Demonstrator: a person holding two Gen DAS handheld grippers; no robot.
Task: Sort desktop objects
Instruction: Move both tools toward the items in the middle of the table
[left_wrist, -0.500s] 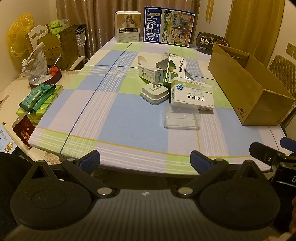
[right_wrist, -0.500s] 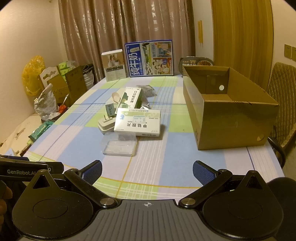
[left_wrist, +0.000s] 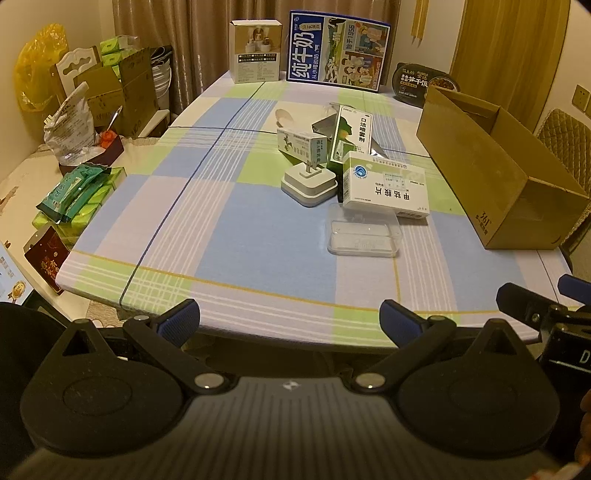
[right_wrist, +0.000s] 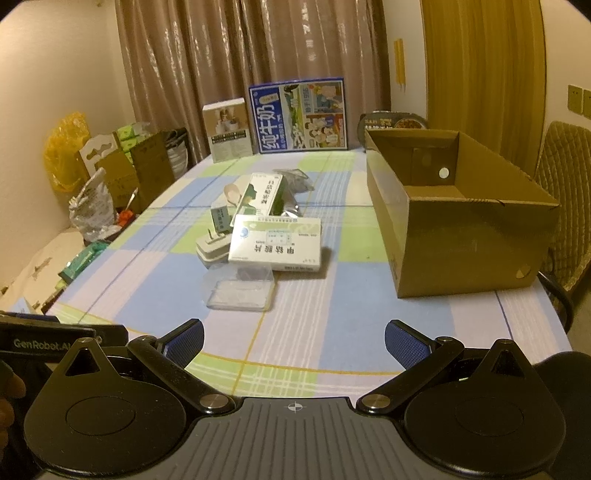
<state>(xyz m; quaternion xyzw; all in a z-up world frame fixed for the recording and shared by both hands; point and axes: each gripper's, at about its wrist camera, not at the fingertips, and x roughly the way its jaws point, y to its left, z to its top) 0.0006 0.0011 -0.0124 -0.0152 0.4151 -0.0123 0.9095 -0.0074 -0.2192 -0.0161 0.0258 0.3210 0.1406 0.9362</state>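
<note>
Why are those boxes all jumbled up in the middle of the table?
They sit in a heap. The white medicine box lies tilted, resting on the clear plastic case and the white charger. The tall green box leans askew behind. The cardboard box looks empty.

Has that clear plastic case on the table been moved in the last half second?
No. The clear plastic case lies just in front of the white medicine box, as before, and the open tongs are well short of it.
</note>
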